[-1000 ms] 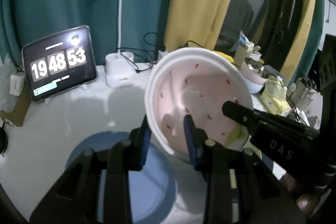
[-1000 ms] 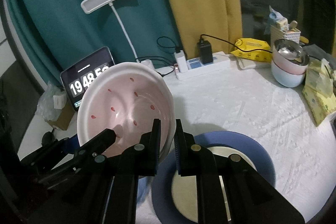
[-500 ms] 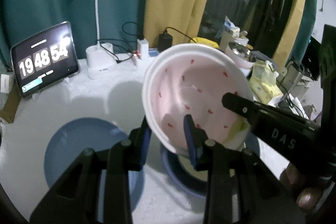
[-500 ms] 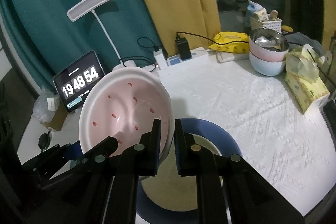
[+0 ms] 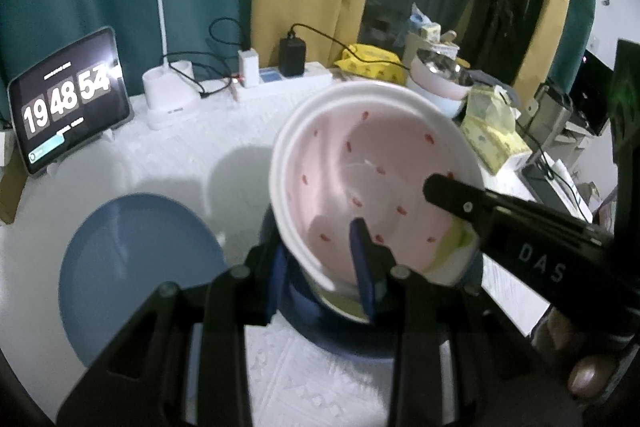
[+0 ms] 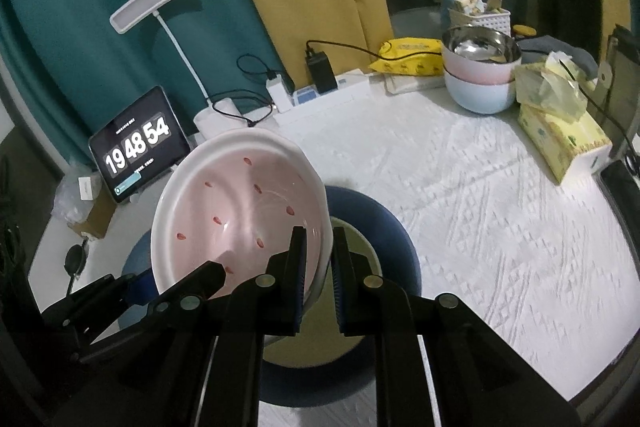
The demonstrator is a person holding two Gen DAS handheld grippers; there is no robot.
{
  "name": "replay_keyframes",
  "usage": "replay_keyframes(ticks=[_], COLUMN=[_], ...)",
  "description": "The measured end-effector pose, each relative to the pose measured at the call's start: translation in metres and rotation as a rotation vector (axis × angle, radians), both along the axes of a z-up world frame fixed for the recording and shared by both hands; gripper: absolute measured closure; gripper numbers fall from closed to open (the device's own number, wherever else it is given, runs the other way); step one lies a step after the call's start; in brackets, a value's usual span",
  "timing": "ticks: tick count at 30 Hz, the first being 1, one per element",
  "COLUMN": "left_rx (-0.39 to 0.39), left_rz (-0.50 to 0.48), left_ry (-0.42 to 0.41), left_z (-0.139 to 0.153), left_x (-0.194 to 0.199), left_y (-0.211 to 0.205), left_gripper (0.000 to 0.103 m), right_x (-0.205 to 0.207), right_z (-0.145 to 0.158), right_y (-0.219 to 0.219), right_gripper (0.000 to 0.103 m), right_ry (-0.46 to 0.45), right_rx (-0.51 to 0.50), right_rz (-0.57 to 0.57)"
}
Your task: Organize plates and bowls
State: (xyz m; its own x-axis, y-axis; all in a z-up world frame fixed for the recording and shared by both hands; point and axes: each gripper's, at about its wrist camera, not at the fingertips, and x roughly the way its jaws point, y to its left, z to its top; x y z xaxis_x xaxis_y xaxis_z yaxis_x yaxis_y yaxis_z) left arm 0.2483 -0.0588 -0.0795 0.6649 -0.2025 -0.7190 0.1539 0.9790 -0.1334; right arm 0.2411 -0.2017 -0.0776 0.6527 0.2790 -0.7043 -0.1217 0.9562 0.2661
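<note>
**A:** Where have we got the bowl [image 5: 372, 183]?

**B:** The pink bowl with the red flecks is up off the table [image 6: 500, 187], tilted, and we hold it between both tools. The left hand-held gripper [image 5: 320, 259] is clamped on the near rim, one finger inside the bowl and one outside. The right hand-held gripper [image 6: 318, 267] pinches the opposite rim, its jaws nearly together on the thin wall.

**A:** And what sits under it?

**B:** The dark blue plate [image 6: 384, 227] with a pale centre, directly below the bowl. A second, lighter blue plate [image 5: 136, 275] lies apart from it on the table, on the left in the left wrist view.

**A:** So which step are we in?

**B:** We judge we are carrying the bowl to set it on the dark blue plate. It hangs above that plate; whether its base touches yet we cannot tell, as the bowl hides the spot.

**A:** What does the next move ask of us?

**B:** Level the bowl, so it does not land on its edge, and lower both sides together until the base rests in the pale centre. Only then should we open the jaws, and draw both tools clear of the rim without dragging it.

**A:** Anything else left?

**B:** The stacked bowls [image 6: 480, 75] at the far corner stand apart from the plates.
</note>
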Motion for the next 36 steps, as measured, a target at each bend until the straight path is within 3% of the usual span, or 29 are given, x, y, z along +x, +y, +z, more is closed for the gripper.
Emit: replay_keyframes(ticks=[20,36], left_rx=[0.028,0.056], left_rz=[-0.02,-0.012], left_ry=[0.068,0.065], left_z=[-0.027,-0.028], left_x=[-0.005,-0.006], left_y=[-0.016,-0.016], left_gripper=[0.071,0.07], right_x=[-0.007,-0.002], right_z=[-0.022,-0.027], right_y=[-0.005,-0.006], right_gripper=[0.09,0.089], right_ry=[0.054,0.093], right_rx=[-0.056,-0.056], right_rz=[-0.005,0.005])
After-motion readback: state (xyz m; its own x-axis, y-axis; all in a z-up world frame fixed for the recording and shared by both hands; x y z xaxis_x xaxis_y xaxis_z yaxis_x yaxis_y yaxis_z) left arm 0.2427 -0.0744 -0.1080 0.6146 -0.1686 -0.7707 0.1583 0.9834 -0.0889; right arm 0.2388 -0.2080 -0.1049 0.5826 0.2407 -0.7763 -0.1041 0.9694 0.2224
